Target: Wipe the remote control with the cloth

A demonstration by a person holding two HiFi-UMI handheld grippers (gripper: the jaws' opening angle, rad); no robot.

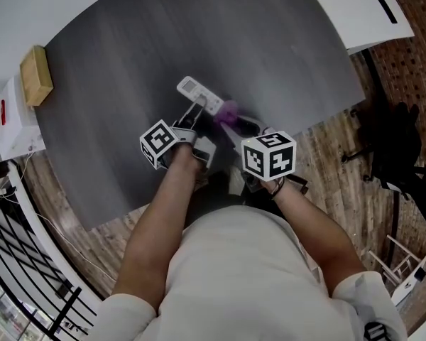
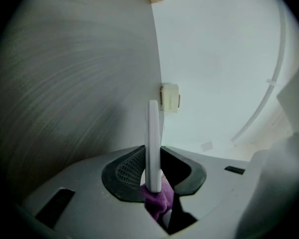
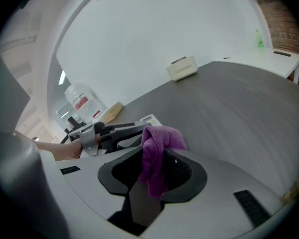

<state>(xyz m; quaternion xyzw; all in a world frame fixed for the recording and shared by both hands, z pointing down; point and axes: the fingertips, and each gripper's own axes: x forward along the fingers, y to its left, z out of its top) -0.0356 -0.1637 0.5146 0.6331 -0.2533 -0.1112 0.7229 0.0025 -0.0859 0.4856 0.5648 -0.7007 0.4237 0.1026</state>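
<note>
Dark grey round table (image 1: pixel 199 34) fills most of the head view. The person stands at its near edge, with the left forearm (image 1: pixel 156 222) and right forearm (image 1: pixel 316 222) reaching forward and converging. The left gripper (image 1: pixel 192 116) points away and up-left in that view, its marker cube nearest the body. The right gripper (image 1: pixel 240 125) sits just beside it on the right, angled in toward it. In the left gripper view the jaws are clenched on the white remote (image 2: pixel 153 141), which stands on edge between the pads with its long axis running straight out from them. In the right gripper view the jaws are grasping the purple cloth (image 3: pixel 157 156); it is bunched, with a lobe rising above the jaws and a tail hanging down between them. The remote is over the near part of the table, far end away from the person, cloth against its near end. The head view shows the remote's broad face. The left gripper view gives only its thin edge, with a scrap of cloth beneath. Only the right gripper view shows the left gripper side-on, a white box (image 3: pixel 182 67) at the table's far edge and a clear bottle (image 3: pixel 81 101) beyond the table on the left. Only the head view shows a wooden block (image 1: pixel 35 74) at the table's left rim and a black chair (image 1: pixel 405 148) on the floor to the right. Cannot tell whether the remote rests on the table or is lifted clear. The hands are mostly hidden behind the cubes.
</note>
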